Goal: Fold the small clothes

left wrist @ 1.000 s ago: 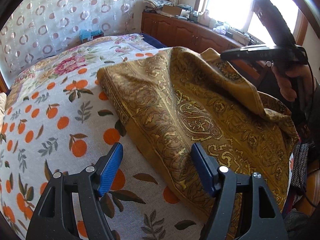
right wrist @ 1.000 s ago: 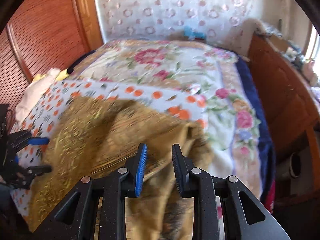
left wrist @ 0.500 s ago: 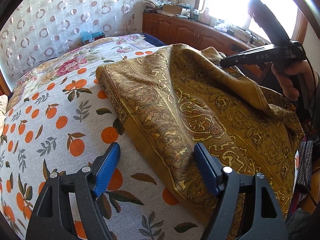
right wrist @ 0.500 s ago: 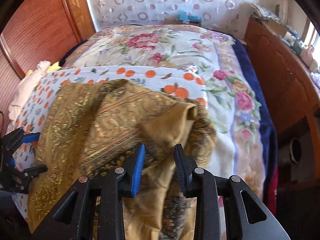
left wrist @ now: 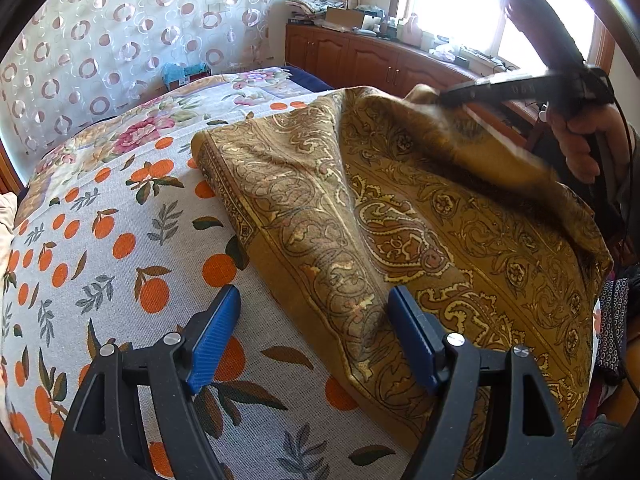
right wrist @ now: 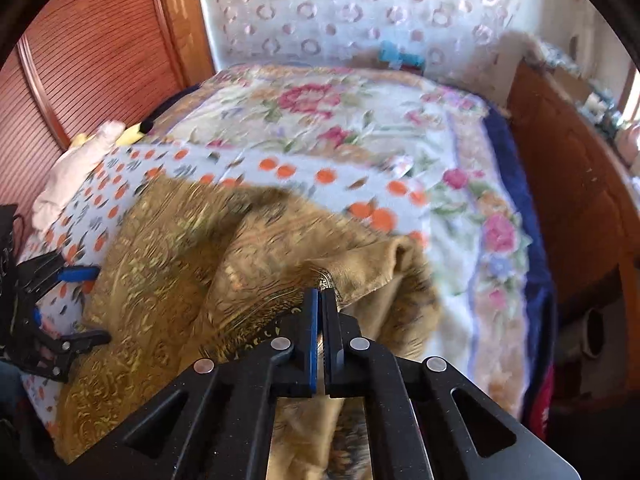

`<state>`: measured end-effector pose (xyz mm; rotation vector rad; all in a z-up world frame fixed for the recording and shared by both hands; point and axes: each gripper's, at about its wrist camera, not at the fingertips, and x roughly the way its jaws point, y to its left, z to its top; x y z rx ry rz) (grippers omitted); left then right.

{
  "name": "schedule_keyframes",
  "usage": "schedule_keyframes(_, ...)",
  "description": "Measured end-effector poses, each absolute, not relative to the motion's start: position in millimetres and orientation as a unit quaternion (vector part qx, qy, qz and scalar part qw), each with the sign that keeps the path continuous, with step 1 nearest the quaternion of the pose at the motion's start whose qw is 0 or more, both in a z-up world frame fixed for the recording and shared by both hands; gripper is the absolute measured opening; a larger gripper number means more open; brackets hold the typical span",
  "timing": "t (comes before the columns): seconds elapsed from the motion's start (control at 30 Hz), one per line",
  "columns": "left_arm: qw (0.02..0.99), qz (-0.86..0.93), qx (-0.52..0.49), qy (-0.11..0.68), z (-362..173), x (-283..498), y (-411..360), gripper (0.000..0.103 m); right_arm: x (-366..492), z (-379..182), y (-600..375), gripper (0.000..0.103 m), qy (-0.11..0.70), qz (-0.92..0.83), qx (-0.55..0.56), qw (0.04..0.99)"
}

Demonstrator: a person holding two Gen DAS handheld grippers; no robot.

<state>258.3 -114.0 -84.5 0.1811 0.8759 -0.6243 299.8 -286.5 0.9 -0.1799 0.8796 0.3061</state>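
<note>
Cloth: a gold paisley cloth (left wrist: 400,216) is lying crumpled across the near part of the bed, on the orange-print sheet (left wrist: 100,248), with 1 edge lifted toward the window side.
Right gripper: the right gripper (right wrist: 320,300) is pinching a raised fold of the cloth; its jaws have just been closing and are now sitting pressed together with fabric between the 2 pads. In the left wrist view it is blurred, with a hand (left wrist: 584,140) wrapping its handle.
Left gripper: the left gripper (left wrist: 316,312) is hovering with its 2 blue fingers (left wrist: 216,328) spread wide. The near edge of the cloth is running between them, and neither pad is pressing on it.
Bed: a floral blanket (right wrist: 320,120) is covering the far part of the bed.
Surroundings: a wooden cabinet (left wrist: 360,56) is standing under the window.
</note>
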Motion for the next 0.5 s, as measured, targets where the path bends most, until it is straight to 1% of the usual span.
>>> schedule_keyframes(0.07,0.855,-0.297,0.086,0.417,-84.6,258.4,-114.4,0.077,300.6,8.5,-293.3,0.001,0.408,0.127,-0.098,0.899)
schedule_keyframes(0.23,0.855,-0.296,0.087,0.416,-84.5,258.8,-113.9,0.077,313.7,15.0,-317.3,0.001,0.376,-0.004,-0.142,0.916)
schedule_keyframes(0.3,0.855,-0.296,0.087,0.416,-84.4,258.8,-114.1,0.077,312.9,13.2,-326.2,0.002,0.377,-0.006,-0.121,0.918)
schedule_keyframes(0.33,0.855,-0.296,0.087,0.416,-84.5,258.8,-114.3,0.077,309.9,12.5,-330.8,0.004,0.380,-0.003,-0.103,0.919)
schedule_keyframes(0.4,0.855,-0.296,0.087,0.416,-84.3,259.1,-113.8,0.077,297.8,11.1,-335.9,0.017,0.381,0.008,-0.077,0.921)
schedule_keyframes(0.43,0.855,-0.296,0.086,0.416,-84.6,258.8,-114.4,0.077,290.7,12.0,-336.6,0.019,0.380,0.020,-0.068,0.922)
schedule_keyframes(0.5,0.855,-0.297,0.088,0.416,-84.3,258.0,-113.6,0.077,271.6,11.6,-336.7,0.030,0.376,0.035,-0.059,0.924)
